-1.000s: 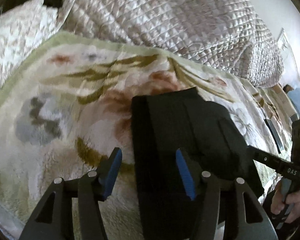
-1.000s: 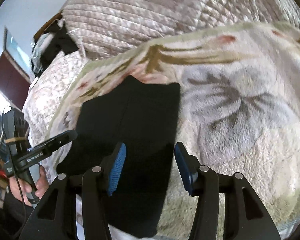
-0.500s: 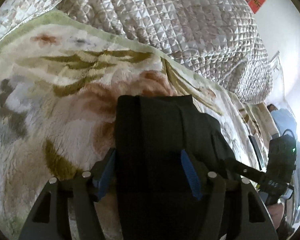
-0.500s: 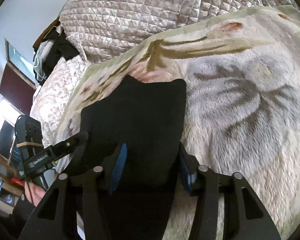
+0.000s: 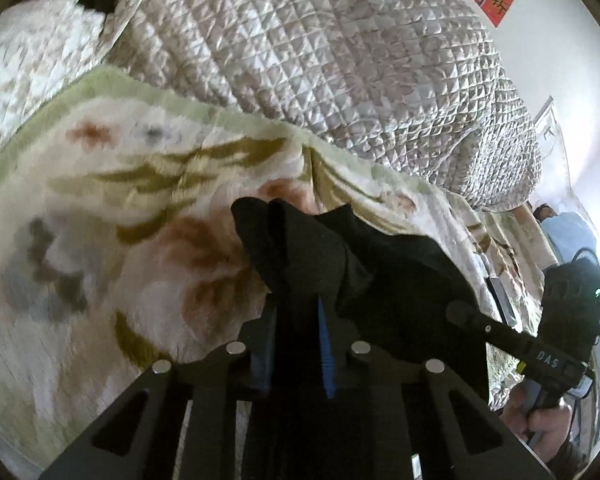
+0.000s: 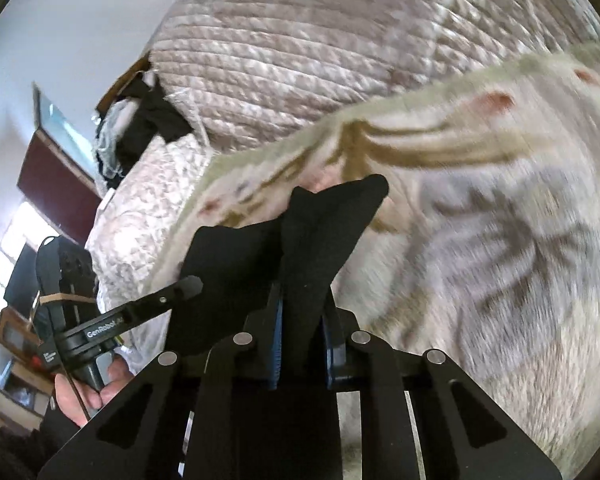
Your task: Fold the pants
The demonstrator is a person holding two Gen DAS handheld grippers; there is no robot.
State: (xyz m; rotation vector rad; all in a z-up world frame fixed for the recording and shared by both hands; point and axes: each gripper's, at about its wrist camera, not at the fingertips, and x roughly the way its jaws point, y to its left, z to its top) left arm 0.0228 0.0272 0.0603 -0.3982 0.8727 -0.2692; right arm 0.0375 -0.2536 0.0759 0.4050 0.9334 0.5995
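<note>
Pants (image 5: 300,248): black, bunched, on floral fleece blanket (image 5: 100,208), quilted bedding (image 5: 320,60) behind.
Left wrist view: left gripper (image 5: 296,344) jaws closing, pinching pants edge between blue pads; right gripper (image 5: 480,328) at right, fabric draped across.
Right wrist view: right gripper (image 6: 304,340) jaws closing, clamped on pants (image 6: 324,232) corner; left gripper (image 6: 180,288) alongside, hand (image 6: 80,392) on handle.

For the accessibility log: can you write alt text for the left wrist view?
The left claw is closing on a bunched edge of the black pants, pinched between its blue pads above a floral fleece blanket. At right, a hand holds the right claw against the same pants; a quilted bedspread lies behind.
</note>
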